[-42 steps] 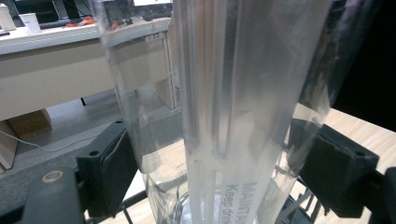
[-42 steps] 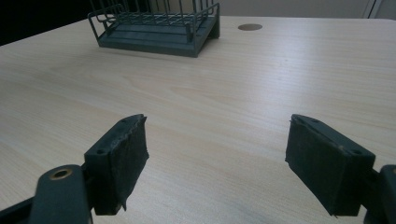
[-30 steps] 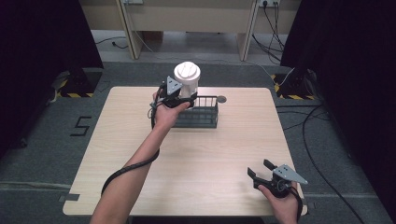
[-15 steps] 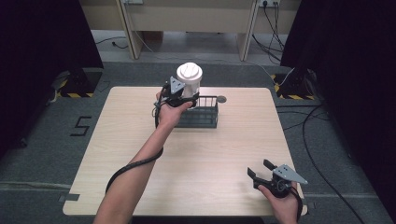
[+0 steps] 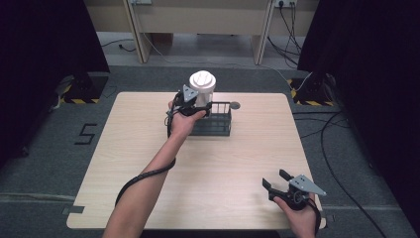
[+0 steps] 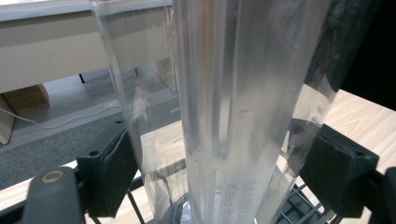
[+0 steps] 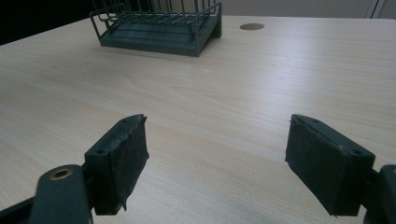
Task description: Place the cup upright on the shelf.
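A tall clear plastic container (image 5: 202,89) with a white lid stands upright in the left end of a dark wire basket (image 5: 219,127) at the back middle of the table. My left gripper (image 5: 197,103) is shut on the container's side; in the left gripper view the see-through wall (image 6: 243,116) sits between both pads (image 6: 109,179), with basket wires just below. My right gripper (image 5: 275,180) rests near the front right corner, open with nothing between its fingers (image 7: 121,158). From there the basket (image 7: 159,37) lies far ahead.
The light wood table (image 5: 223,168) has a small round cable grommet (image 5: 235,105) just right of the basket. Dark floor, cables and pale cabinet legs lie behind the table. A forearm reaches from the front edge up to the basket.
The left gripper and the container have shifted slightly right and a little lower at the basket. The right gripper has stayed put and open.
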`<state>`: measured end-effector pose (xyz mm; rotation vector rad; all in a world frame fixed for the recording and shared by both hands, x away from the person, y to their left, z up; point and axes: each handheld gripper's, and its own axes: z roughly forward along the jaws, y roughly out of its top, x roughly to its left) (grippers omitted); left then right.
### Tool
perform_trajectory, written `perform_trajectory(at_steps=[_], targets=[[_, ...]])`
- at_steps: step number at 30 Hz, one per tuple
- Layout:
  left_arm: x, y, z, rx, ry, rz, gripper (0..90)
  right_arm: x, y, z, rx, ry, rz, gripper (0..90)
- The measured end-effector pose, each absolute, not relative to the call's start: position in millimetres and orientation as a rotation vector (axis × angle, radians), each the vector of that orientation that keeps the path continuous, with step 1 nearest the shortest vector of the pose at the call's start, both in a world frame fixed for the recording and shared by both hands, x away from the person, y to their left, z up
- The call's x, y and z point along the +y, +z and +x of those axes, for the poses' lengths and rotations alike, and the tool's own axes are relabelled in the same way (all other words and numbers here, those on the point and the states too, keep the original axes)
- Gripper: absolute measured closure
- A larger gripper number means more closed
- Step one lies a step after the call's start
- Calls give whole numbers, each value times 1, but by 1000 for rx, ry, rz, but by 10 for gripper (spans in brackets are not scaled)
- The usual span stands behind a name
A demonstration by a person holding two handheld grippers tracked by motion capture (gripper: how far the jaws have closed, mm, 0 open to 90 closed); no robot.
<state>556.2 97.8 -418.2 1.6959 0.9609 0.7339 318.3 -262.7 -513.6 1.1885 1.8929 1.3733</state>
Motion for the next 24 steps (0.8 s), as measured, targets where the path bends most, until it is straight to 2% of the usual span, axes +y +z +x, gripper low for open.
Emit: perform_trajectory(at_steps=[24], targets=[[93, -444, 561, 1018, 701, 1721, 175, -262, -514, 318, 1903, 1369, 1185, 214]])
